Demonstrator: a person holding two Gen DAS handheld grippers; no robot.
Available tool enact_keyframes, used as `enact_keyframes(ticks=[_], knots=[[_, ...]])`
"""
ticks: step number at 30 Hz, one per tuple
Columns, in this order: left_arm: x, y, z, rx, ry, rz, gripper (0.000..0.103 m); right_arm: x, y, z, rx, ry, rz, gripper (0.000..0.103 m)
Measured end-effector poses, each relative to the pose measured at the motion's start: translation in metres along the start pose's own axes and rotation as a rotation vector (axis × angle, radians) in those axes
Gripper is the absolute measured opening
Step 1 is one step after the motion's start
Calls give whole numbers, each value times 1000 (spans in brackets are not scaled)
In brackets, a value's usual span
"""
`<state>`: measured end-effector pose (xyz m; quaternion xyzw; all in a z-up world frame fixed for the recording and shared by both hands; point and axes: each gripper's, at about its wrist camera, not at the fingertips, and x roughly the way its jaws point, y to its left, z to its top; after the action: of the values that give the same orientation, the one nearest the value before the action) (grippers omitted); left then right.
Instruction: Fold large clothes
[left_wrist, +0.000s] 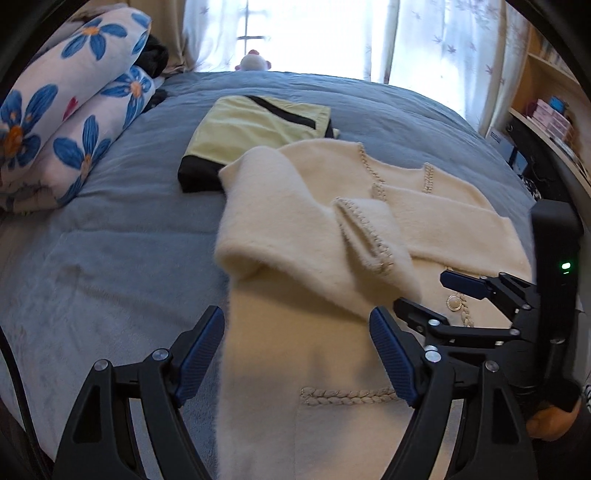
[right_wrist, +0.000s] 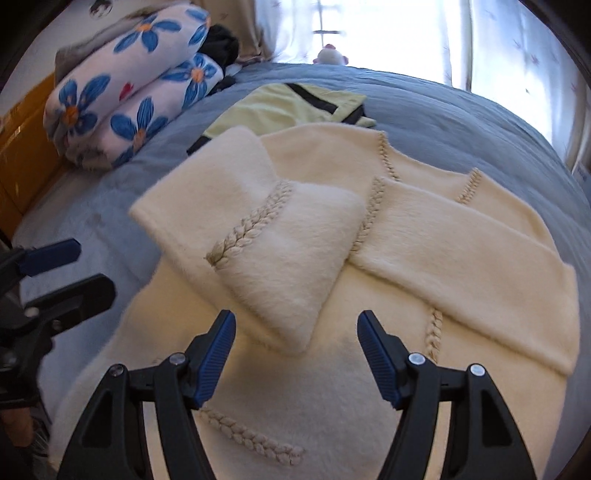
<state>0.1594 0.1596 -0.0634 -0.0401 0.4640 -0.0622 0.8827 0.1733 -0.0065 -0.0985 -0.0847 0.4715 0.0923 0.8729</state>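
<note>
A cream fluffy cardigan (left_wrist: 317, 229) (right_wrist: 369, 258) with braided trim lies flat on the blue bedspread (left_wrist: 122, 221) (right_wrist: 461, 114). Both its sleeves are folded across the chest, the left sleeve (right_wrist: 258, 229) lying over the right one. My left gripper (left_wrist: 297, 325) hovers open above the cardigan's lower left edge, nothing between its blue pads. My right gripper (right_wrist: 295, 325) hovers open over the middle of the cardigan, just short of the folded sleeve cuff, holding nothing. In the left wrist view the right gripper (left_wrist: 428, 291) shows at the right, above a pearl button (left_wrist: 453, 302). The left gripper (right_wrist: 85, 266) shows at the left edge of the right wrist view.
A folded yellow-and-black garment (left_wrist: 258, 129) (right_wrist: 291, 107) lies behind the cardigan. A rolled floral quilt (left_wrist: 70, 110) (right_wrist: 129, 92) sits at the far left of the bed. A small plush toy (left_wrist: 255, 61) stands by the curtained window. Shelves (left_wrist: 546, 103) line the right wall.
</note>
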Motion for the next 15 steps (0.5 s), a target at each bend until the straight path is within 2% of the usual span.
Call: enact_keyframes(ticks=[4, 5, 6, 7, 10, 12, 15], knots=[[8, 10, -6, -44, 24, 16, 79, 20, 5, 10, -25, 6, -80, 66], [9, 12, -7, -52, 29, 17, 79, 22, 5, 14, -29, -2, -83, 48], [10, 14, -8, -61, 33, 18, 79, 22, 5, 18, -36, 4, -72, 22], [10, 15, -8, -67, 33, 20, 79, 20, 5, 23, -40, 4, -75, 19], [8, 16, -9, -80, 22, 24, 79, -13, -6, 45, -7, -108, -31, 13], [6, 16, -9, -82, 11, 22, 79, -43, -25, 58, 45, -198, 0, 10], [4, 15, -8, -78, 5, 18, 79, -85, -69, 65, 156, -302, -11, 10]])
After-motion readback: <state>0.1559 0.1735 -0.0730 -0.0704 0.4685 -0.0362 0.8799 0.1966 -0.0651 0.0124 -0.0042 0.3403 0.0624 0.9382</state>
